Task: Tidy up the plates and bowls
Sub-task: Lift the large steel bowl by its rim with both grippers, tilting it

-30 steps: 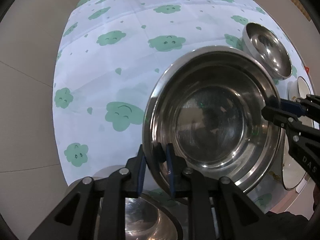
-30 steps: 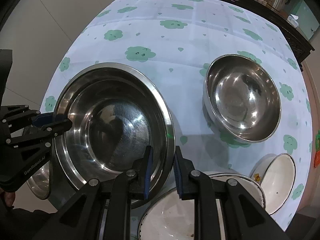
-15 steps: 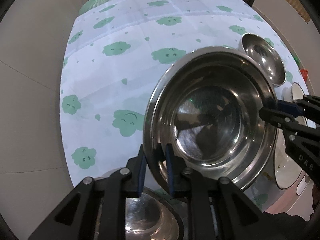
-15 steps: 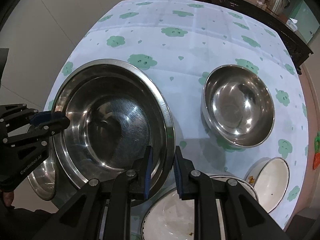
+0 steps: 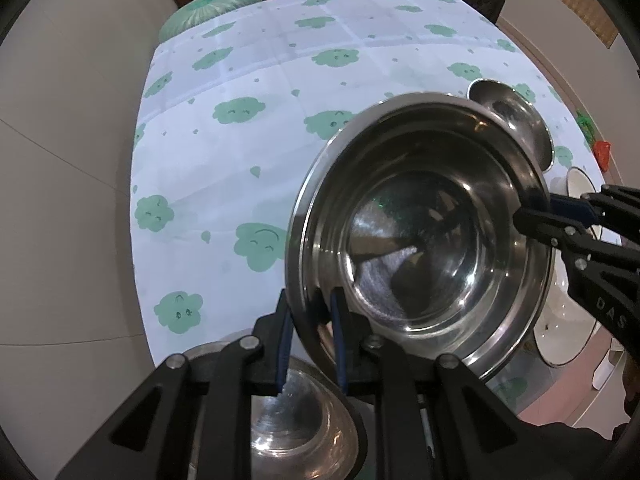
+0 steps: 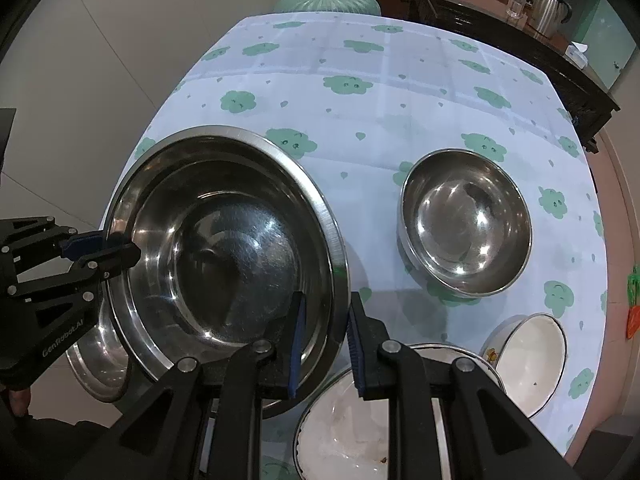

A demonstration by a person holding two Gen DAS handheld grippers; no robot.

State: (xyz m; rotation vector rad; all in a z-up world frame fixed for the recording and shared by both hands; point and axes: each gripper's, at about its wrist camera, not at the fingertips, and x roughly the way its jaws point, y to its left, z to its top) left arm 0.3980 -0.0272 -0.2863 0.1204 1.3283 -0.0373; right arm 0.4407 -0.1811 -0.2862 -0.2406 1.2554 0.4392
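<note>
my left hand-held gripper (image 5: 310, 332) and right hand-held gripper (image 6: 326, 340) each clamp opposite rims of the large round stainless steel basin (image 6: 224, 248), above the surface (image 6: 360, 120).

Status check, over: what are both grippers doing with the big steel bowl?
Left gripper and right gripper both clamped on opposite rims of the big steel bowl. Bowl off the tablecloth. Smaller steel bowl sits clear.

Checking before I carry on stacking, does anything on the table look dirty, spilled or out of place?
Only small things: the big white enamel bowl nearest the camera has brown crumbs inside, so it looks unwashed. The large steel basin is just tilted between the two grippers. Nothing looks spilled or damaged.
</note>
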